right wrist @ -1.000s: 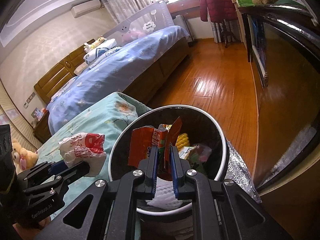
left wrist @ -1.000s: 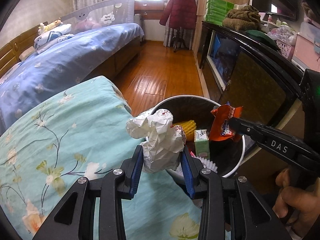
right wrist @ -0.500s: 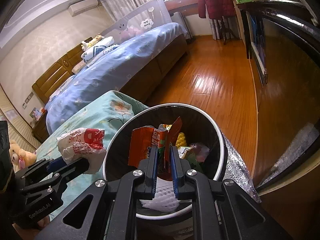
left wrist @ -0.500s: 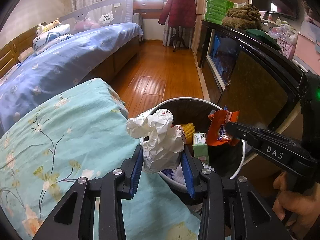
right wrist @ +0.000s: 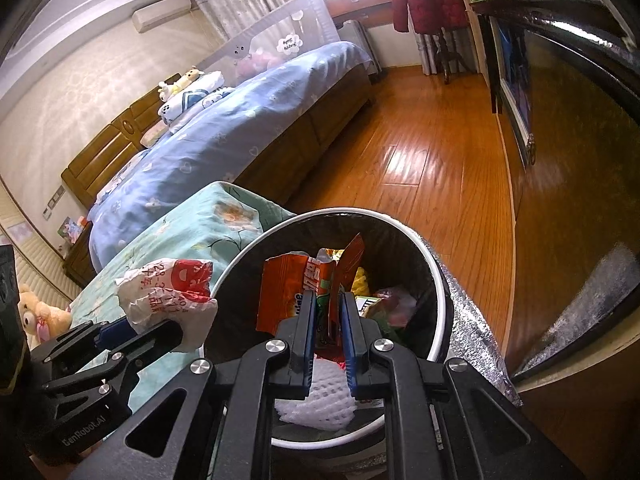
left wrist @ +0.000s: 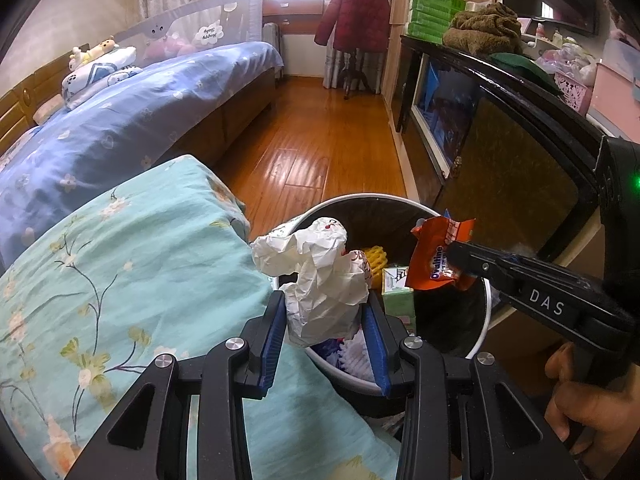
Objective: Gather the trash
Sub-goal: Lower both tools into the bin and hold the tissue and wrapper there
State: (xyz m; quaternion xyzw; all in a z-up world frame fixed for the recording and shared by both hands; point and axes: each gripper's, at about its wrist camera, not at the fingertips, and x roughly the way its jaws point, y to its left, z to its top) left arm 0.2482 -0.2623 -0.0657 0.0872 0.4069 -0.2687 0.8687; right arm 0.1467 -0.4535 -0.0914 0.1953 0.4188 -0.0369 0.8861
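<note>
Already, several pieces of trash are seen lying inside the round, white-rimmed black trash bin (left wrist: pixel 485 300); two more are carried but not yet dropped. A crumpled white paper wrapper with red print (left wrist: pixel 320 280) is clamped by the left gripper (left wrist: pixel 326 340) at the bin's near rim, beside the floral teal quilt (left wrist: pixel 120 280). A torn orange foil snack packet (right wrist: pixel 288 288) is pinched in the right gripper (right wrist: pixel 328 332), whose jaws are pressed nearly together over the bin's opening.

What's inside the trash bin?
Inside the trash bin you can see white foam netting, something yellow, a small green carton and pinkish wrapping. The held orange wrapper and crumpled paper hide the rest, and the bottom.
</note>
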